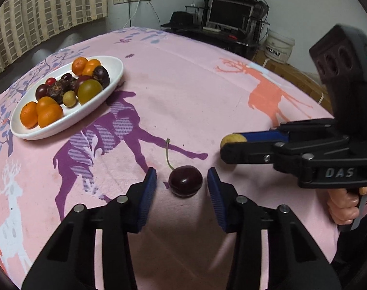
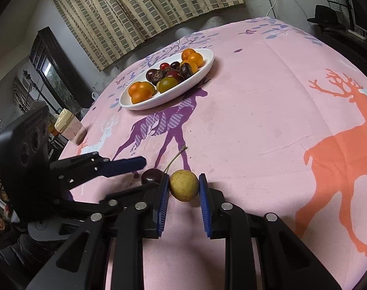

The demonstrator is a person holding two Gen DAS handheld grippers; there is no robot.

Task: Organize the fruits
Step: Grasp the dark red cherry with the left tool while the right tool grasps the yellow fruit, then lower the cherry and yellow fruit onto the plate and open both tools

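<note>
A dark cherry [image 1: 185, 180] lies on the pink tabletop [image 1: 195, 91] between the left tool [image 1: 182, 183] pads, untouched. The right tool [image 1: 234, 145] clamps a yellow fruit [image 1: 230, 139]. A white plate [image 1: 69, 118] holds fruit.

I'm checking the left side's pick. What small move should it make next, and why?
Probably close the left hand-held gripper on the dark cherry: it lies on the cloth between the blue pads, apart from both. The white plate waits beyond.
</note>
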